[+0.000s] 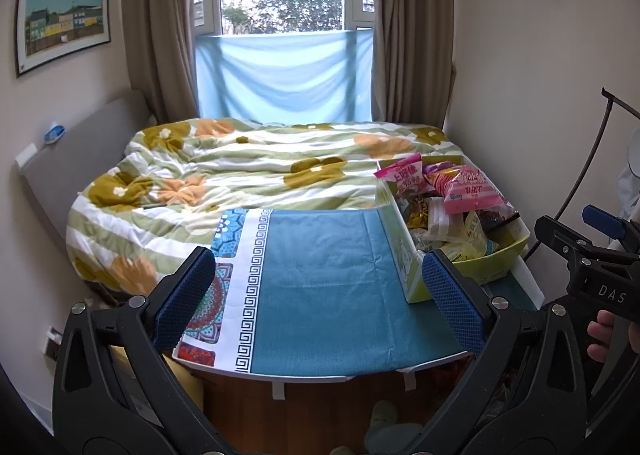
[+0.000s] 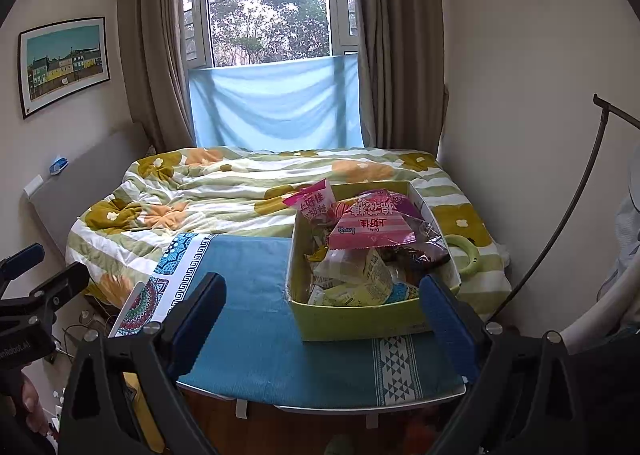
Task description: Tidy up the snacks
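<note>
A yellow-green cardboard box (image 1: 412, 275) (image 2: 360, 321) stands on the right side of a small table covered by a teal cloth (image 1: 320, 287) (image 2: 256, 319). Several snack packets fill the box, with pink packets (image 1: 466, 191) (image 2: 370, 233) on top and pale yellow ones below. My left gripper (image 1: 320, 295) hangs open over the table's near edge, left of the box, nothing between its blue pads. My right gripper (image 2: 324, 319) is open too, just before the box's near wall, holding nothing. Each gripper shows at the edge of the other's view.
Behind the table lies a bed (image 1: 224, 179) with a floral striped quilt. A yellow-green ring (image 2: 466, 253) rests on the quilt right of the box. A black curved stand (image 2: 576, 207) rises at the right wall. Wooden floor (image 1: 320, 407) shows below the table.
</note>
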A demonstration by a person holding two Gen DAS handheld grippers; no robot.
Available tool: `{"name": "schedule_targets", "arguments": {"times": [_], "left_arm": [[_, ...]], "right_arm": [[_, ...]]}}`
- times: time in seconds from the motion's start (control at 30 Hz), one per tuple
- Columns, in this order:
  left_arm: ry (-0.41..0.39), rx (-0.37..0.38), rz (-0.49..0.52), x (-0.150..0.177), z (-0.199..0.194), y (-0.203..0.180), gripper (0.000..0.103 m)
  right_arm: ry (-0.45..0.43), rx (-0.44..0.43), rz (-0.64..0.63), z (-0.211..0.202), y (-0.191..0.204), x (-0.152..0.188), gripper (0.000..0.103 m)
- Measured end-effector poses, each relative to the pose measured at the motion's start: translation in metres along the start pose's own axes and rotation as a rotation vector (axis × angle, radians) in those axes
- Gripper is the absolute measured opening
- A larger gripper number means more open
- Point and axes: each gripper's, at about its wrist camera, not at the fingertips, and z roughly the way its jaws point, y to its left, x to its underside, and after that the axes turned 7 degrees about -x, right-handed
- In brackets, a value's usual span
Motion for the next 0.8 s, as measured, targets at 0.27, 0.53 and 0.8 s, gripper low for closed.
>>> {"name": "schedule_targets", "arguments": {"times": [0.27,0.53,0.8], "left_arm": [[0.006,0.004,-0.013,-0.0003,0.0027,0.0034,0.103],[-0.019,-0.023,-0.018,-0.0006,-0.0008,0.0037,0.103],[-0.050,-0.010,-0.028,-0.0010,-0.0068,0.0031,0.103]], "right_arm": [[0.007,0.004,0.008,0.0051,0.0024,0.0005,0.096],[0.013,0.002,0.009,0.0077,0.0024,-0.0007,0.096],[0.010,-0.001,0.011,0.0109,0.0057,-0.0027,0.096]]}}
